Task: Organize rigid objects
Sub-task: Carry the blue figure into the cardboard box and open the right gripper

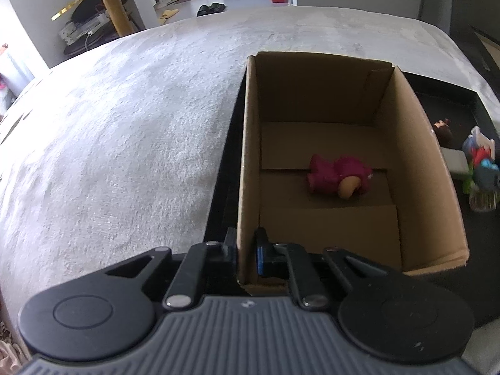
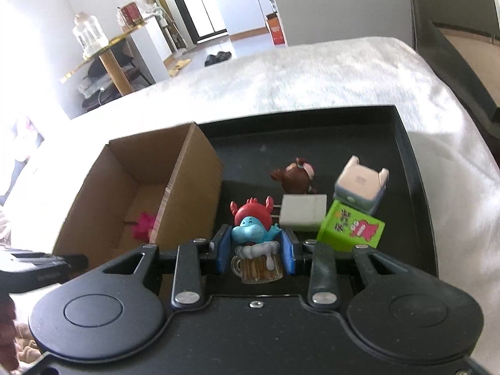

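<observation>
Now: L gripper (image 1: 247,250) clamped on near-left wall of cardboard box (image 1: 415,143), one finger outside, one inside, wall pinched between pads. Box open-topped, sitting on L part of black tray (image 2: 409,156); tray resting on pale fuzzy blanket (image 1: 125,125). Inside box: magenta plush-looking figure (image 1: 339,176) lying on its side on box floor, approx mid-floor, clear of walls; also glimpsed as pink patch in R wrist view (image 2: 143,225). R gripper (image 2: 254,250) spread wide, blue pads (image 2: 222,251) either side of blue figure w/ red crab hat sitting in a beer mug (image 2: 254,243); narrow gaps visible btwn pads and toy, so straddling, not squeezing; can't tell if mug base on tray or lifted. Figure just R of box's R wall, outside box. Behind it on tray: white block (image 2: 301,217), touching or nearly touching green printed cube (image 2: 351,228), tilted; pale pink/grey box-shaped thing (image 2: 361,186) leaning atop green cube's far edge; brown figure w/ pink bow (image 2: 295,175) behind white block. In L wrist view same cluster partly seen past box's R wall, blue figure (image 1: 481,168) blurred. Background: gold-edged round side table (image 2: 93,59) w/ glass jar (image 2: 89,34), dark slippers (image 2: 217,57) on floor.
</observation>
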